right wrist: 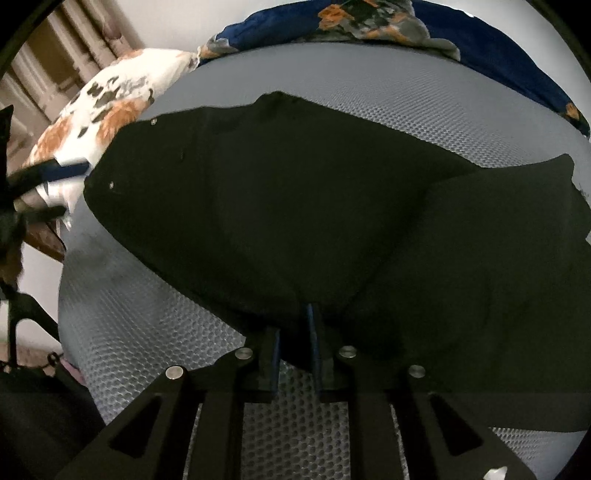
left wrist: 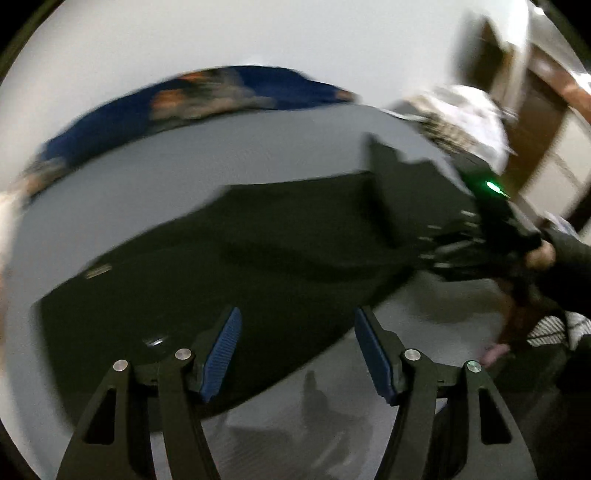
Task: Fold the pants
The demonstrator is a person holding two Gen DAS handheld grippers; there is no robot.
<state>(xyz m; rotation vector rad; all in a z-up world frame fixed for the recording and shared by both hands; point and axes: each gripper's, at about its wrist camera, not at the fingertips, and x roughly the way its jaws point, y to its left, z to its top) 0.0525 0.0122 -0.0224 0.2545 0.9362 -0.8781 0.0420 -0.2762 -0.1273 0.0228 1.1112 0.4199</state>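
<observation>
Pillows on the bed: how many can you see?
2. A white floral pillow lies at the far left corner; a dark blue floral pillow lies along the far edge. More may be out of view.

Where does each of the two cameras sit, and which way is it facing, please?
Left wrist: on the left gripper, looking down over the black pants; its open blue-padded fingers and the person's hand on the right gripper show.
Right wrist: on the right gripper, looking down at the pants; its fingers, nearly closed at the cloth's edge, show.
Shared: pants, grey mesh surface, blue floral bedding, white floral pillow.
</observation>
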